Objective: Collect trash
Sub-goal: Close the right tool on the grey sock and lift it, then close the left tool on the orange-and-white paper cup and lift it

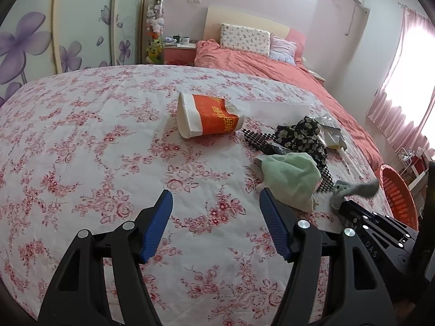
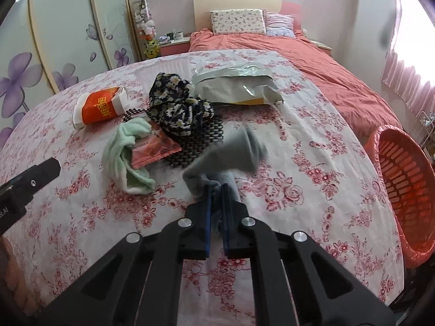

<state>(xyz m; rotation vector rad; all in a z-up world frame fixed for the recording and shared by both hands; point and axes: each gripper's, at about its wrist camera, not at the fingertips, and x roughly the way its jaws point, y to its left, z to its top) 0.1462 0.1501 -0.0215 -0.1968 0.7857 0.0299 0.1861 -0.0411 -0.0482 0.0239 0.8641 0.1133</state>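
My right gripper [image 2: 216,188] is shut on a grey sock [image 2: 231,154] and holds it above the flowered sheet; the sock looks blurred. It also shows in the left wrist view [image 1: 353,188]. My left gripper [image 1: 216,198] is open and empty over the sheet, short of an orange and white paper cup [image 1: 209,116] lying on its side, also in the right wrist view [image 2: 99,107]. A green cloth [image 2: 122,152] lies around a pink snack wrapper [image 2: 153,149]. A torn silver mailing bag [image 2: 236,85] lies further back.
An orange laundry basket [image 2: 402,179] stands at the bed's right side, also in the left wrist view [image 1: 399,195]. A dark flowered cloth [image 2: 176,103] and a black beaded mat [image 2: 195,144] lie mid-bed. Pillows and a pink duvet lie beyond.
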